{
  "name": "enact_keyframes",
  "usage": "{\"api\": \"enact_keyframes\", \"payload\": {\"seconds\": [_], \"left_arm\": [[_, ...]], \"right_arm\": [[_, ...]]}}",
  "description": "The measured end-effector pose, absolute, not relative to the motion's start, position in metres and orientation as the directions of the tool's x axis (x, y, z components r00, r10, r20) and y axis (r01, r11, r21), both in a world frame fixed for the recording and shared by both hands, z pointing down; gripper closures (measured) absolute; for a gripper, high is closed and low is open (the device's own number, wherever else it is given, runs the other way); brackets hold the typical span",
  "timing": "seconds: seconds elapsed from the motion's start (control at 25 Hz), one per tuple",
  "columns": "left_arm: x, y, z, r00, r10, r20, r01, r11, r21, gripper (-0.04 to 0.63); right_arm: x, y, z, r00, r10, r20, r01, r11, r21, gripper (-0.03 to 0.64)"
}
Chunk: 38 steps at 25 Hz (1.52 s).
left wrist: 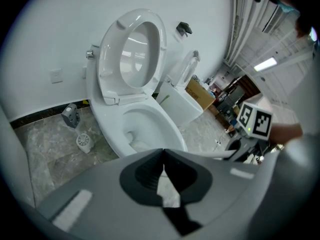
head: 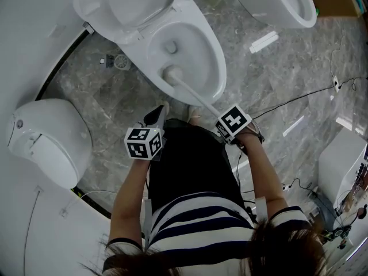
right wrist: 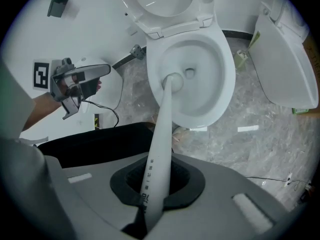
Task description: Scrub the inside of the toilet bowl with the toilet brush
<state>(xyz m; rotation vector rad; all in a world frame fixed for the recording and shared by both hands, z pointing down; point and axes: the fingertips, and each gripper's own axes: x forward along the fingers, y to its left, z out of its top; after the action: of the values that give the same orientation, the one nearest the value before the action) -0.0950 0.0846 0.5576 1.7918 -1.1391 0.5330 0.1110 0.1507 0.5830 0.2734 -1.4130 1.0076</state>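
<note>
The white toilet bowl (head: 215,68) stands open with its seat and lid (head: 123,4) raised. The toilet brush head (head: 171,72) rests low inside the bowl near the front wall, beside the drain hole. Its long white handle (right wrist: 160,144) runs back to my right gripper (head: 219,117), which is shut on it; in the right gripper view the handle passes between the jaws (right wrist: 156,181) and the brush head (right wrist: 172,79) sits in the bowl (right wrist: 220,84). My left gripper (head: 156,115) hovers at the bowl's front left, shut and holding nothing (left wrist: 163,156).
A second toilet (head: 282,4) stands at the upper right, and a white lidded unit (head: 46,137) at the left. A small round white object (head: 121,61) lies on the marble floor left of the bowl. Cables (head: 299,96) trail across the floor at right. The person's feet are just in front of the bowl.
</note>
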Motion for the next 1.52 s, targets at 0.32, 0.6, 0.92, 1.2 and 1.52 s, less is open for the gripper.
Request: {"api": "enact_keyframes", "payload": {"seconds": [0.32,0.6,0.92,1.2,1.52], "left_arm": [[-0.098,0.088,0.559,0.472,-0.477,0.742,-0.874,-0.143,0.464,0.595],[-0.096,0.089,0.556,0.474,-0.478,0.740,-0.873,-0.144,0.466,0.595],[-0.099,0.082,0.553,0.474,-0.488,0.733,-0.873,-0.151,0.464,0.595],[-0.103,0.073,0.549,0.472,-0.499,0.727,-0.874,-0.153,0.462,0.595],[-0.104,0.063,0.542,0.449,-0.517,0.729,-0.881,-0.121,0.457,0.595]], "right_arm": [[0.077,0.119,0.600,-0.199,0.386,0.901,-0.692,0.596,-0.408,0.597],[0.053,0.093,0.601,-0.240,0.351,0.905,-0.687,0.598,-0.414,0.595],[0.041,0.064,0.608,-0.267,0.298,0.917,-0.712,0.580,-0.396,0.595],[0.040,0.040,0.614,-0.343,0.243,0.907,-0.773,0.475,-0.420,0.595],[0.047,0.036,0.614,-0.374,0.190,0.908,-0.811,0.407,-0.420,0.595]]}}
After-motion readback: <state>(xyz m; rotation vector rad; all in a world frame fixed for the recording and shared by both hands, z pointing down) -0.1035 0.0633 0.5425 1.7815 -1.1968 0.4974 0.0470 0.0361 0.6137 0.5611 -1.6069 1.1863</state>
